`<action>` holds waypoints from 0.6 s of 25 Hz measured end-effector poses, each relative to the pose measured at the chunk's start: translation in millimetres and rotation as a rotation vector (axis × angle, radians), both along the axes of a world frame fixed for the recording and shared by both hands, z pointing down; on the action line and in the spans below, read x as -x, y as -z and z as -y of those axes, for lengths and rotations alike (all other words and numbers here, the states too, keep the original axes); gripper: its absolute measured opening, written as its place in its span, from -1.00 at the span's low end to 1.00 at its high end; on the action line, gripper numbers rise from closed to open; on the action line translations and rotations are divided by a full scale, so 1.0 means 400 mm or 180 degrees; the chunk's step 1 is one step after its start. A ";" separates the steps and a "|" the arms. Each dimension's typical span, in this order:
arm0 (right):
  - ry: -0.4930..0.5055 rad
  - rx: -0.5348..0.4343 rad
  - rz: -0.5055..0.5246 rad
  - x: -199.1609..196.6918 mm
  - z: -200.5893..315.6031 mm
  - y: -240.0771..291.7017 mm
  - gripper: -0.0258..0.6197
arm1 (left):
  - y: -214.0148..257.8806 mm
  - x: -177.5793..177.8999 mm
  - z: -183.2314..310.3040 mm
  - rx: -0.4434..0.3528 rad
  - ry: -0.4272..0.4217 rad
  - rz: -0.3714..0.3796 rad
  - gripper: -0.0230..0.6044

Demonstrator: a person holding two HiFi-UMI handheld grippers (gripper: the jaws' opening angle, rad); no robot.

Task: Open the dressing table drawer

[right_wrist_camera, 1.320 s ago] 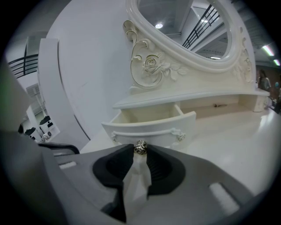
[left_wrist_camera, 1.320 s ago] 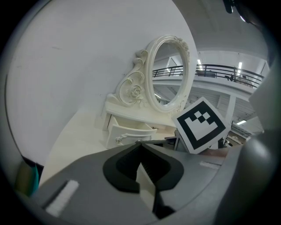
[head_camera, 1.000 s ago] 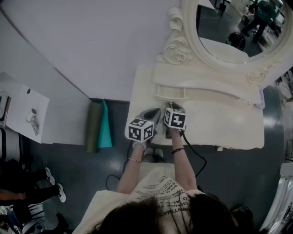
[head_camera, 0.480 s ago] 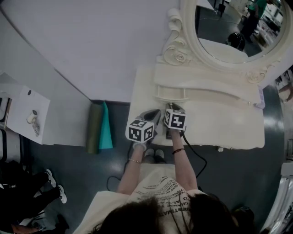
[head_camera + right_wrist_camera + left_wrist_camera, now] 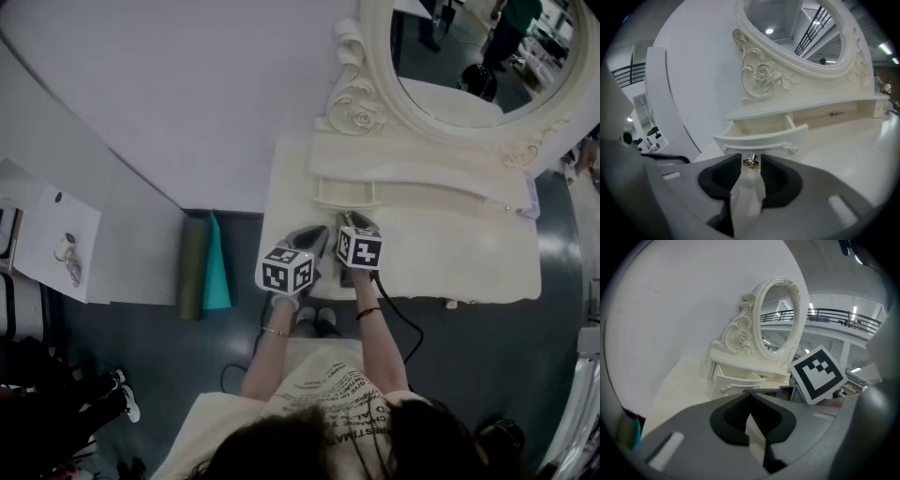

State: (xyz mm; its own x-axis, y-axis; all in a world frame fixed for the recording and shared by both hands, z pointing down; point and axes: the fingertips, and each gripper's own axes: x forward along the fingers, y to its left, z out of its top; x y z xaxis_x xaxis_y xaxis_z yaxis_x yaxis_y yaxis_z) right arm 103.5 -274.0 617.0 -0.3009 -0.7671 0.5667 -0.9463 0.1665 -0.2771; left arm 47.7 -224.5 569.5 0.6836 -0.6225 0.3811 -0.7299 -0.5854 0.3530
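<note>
Release of the knob (image 5: 749, 161) is judged to be the step in hand: the drawer (image 5: 761, 133) is already drawn out from under the mirror (image 5: 469, 56) shelf, at the left end of the worktop (image 5: 450, 253), so the task looks almost done. The jaws of the right gripper (image 5: 750, 165) have just been opening. The small metal knob is seen between their tips, with a sliver of gap at each side, so it is not judged to be clamped. The left gripper (image 5: 750, 394) is held just beside the right one, its jaws drawn together at the tips with nothing between them, and it is aimed past the drawer's left front.

For the next move, the right gripper would have to be drawn straight back off the knob so that the drawer is not nudged shut. Should a wider opening be wanted, the knob would need to be clamped again and pulled level.

Inside the drawer only bare pale walls are shown. Nothing is seen in it, though its floor is partly hidden by the front.
</note>
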 end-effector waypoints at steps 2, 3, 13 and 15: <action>0.0069 -0.0022 0.0025 0.004 -0.005 0.007 -0.55 | 0.005 -0.003 0.003 -0.0017 -0.0010 -0.0006 -0.92; 0.0100 -0.0030 0.0031 0.005 -0.009 0.010 -0.55 | 0.008 -0.004 0.004 -0.0022 -0.0018 -0.0008 -0.92; 0.0454 -0.0238 0.0046 0.003 -0.054 0.060 -0.60 | 0.026 -0.014 -0.001 -0.0068 -0.0164 -0.0016 -0.92; 0.0498 -0.0302 0.0140 0.005 -0.065 0.079 -0.60 | 0.035 -0.015 -0.008 -0.0101 -0.0217 -0.0016 -0.92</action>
State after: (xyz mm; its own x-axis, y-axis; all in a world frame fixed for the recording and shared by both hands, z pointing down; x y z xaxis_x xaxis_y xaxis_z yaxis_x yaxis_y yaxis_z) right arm 101.5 -248.2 585.5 -0.4435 -0.7583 0.4777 -0.8942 0.3379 -0.2937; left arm 53.6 -221.5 555.6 0.7265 -0.5862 0.3585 -0.6863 -0.6445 0.3371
